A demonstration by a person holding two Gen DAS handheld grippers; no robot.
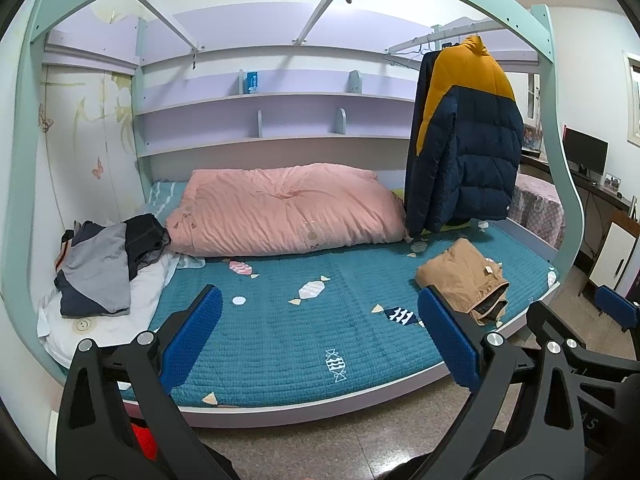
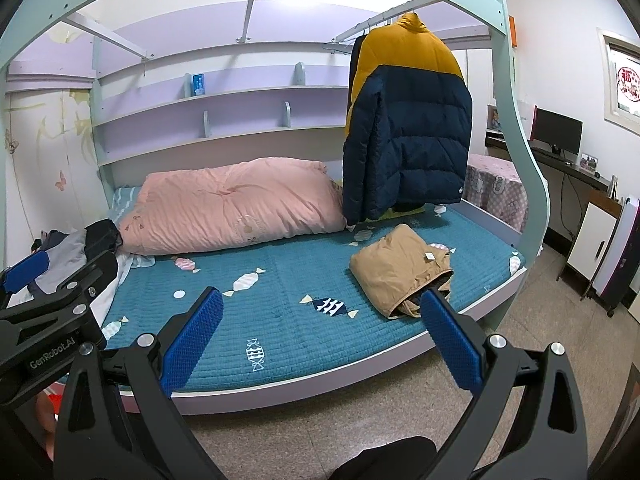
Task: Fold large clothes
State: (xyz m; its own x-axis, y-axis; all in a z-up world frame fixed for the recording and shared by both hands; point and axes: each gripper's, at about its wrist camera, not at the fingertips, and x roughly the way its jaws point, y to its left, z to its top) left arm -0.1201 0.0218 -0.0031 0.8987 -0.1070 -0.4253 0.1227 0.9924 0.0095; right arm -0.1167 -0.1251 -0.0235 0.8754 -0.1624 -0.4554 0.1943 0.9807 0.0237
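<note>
A navy and yellow puffer jacket (image 1: 466, 136) (image 2: 408, 128) hangs from a rail at the right end of the bed. A folded tan garment (image 1: 464, 276) (image 2: 400, 272) lies on the teal bedspread (image 1: 304, 320) (image 2: 296, 312) near its right front edge. A heap of grey and dark clothes (image 1: 100, 268) (image 2: 76, 248) rests at the left end. My left gripper (image 1: 320, 332) is open and empty, held back from the bed's front edge. My right gripper (image 2: 320, 336) is also open and empty, its right fingertip overlapping the tan garment in view.
A pink duvet (image 1: 284, 212) (image 2: 232, 208) lies along the back of the bed. The pale green bed frame (image 1: 560, 160) arches overhead, with shelves (image 1: 260, 120) behind. A desk with a monitor (image 2: 558, 130) and a white cabinet (image 2: 592, 244) stand at right. Speckled floor (image 2: 520, 352) lies in front.
</note>
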